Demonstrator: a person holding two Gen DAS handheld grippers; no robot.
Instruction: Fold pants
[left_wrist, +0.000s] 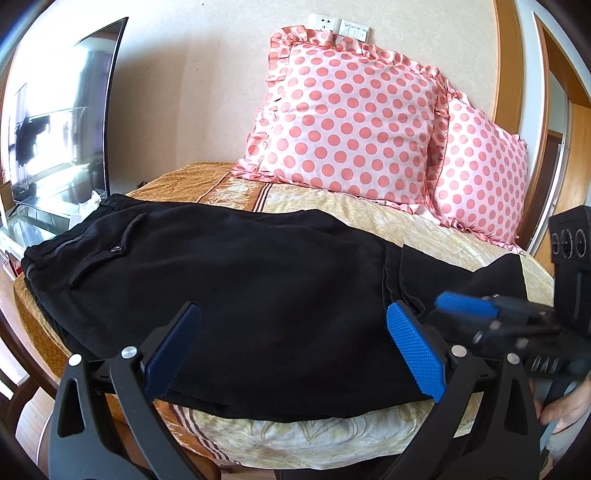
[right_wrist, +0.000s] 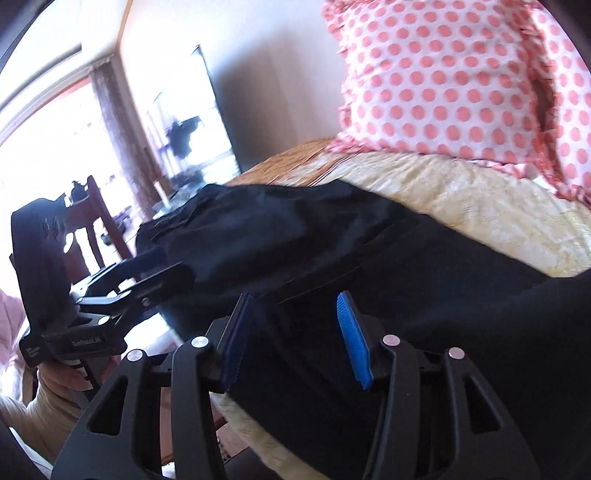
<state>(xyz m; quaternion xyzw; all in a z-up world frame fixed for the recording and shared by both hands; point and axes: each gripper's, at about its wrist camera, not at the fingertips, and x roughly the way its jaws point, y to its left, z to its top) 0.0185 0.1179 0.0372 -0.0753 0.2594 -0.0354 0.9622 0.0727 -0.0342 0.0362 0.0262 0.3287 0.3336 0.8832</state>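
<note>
Black fabric pants (left_wrist: 236, 295) lie folded across the near edge of the yellow patterned bedspread (left_wrist: 369, 218), waistband end toward the left edge; the lower layers are hidden under the top layer. Left gripper (left_wrist: 291, 354) has its blue pads spread wide over the fabric, holding nothing. Right gripper (right_wrist: 295, 339) has its pads partly parted with pants cloth between them; motion blur prevents confirming a grip. Two pink polka-dot pillows (left_wrist: 347, 122) stand at the far edge, the rear one partly hidden
</note>
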